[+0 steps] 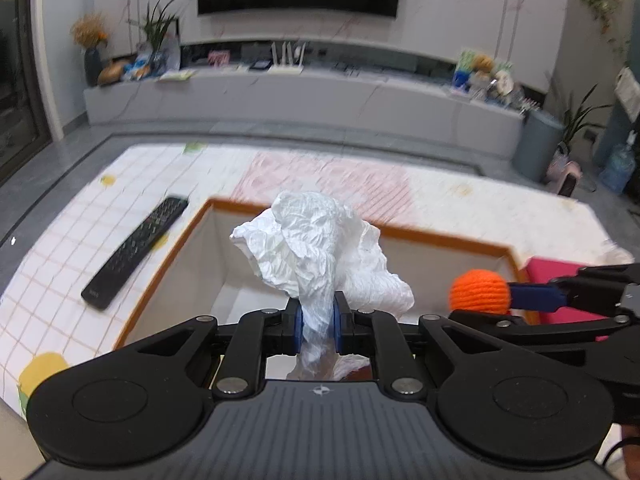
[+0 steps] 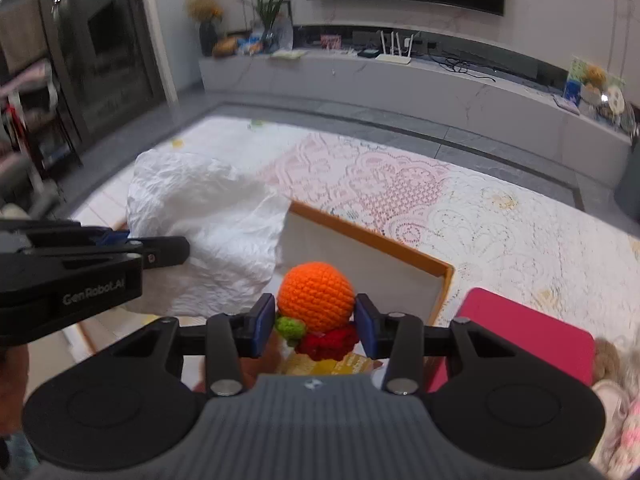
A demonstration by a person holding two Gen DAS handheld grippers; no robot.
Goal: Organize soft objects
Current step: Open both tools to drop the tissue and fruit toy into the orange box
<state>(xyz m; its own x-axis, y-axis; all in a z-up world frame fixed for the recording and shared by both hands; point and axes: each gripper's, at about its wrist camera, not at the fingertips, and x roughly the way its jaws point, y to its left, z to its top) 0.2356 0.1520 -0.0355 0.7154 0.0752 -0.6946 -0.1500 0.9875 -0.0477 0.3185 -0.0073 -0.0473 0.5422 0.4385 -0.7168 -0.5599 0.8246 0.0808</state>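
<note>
My left gripper (image 1: pixel 316 324) is shut on a crumpled white cloth (image 1: pixel 316 240), which billows above the open box (image 1: pixel 440 238) with an orange rim. The same cloth (image 2: pixel 204 232) fills the left of the right wrist view, beside the left gripper's fingers (image 2: pixel 160 250). My right gripper (image 2: pixel 314 322) is shut on an orange crocheted ball toy (image 2: pixel 316 290) with green and red knitted parts below it. In the left wrist view that toy (image 1: pixel 480 287) hangs at the box's right side, held by the right gripper (image 1: pixel 484 286). Both loads hover over the box (image 2: pixel 372 236).
A black remote control (image 1: pixel 134 252) lies on the patterned tablecloth (image 1: pixel 80 216) left of the box. A pink flat object (image 2: pixel 532 332) lies right of the box. Fluffy toys (image 2: pixel 616 392) sit at the far right. A TV unit (image 1: pixel 300 96) runs along the back wall.
</note>
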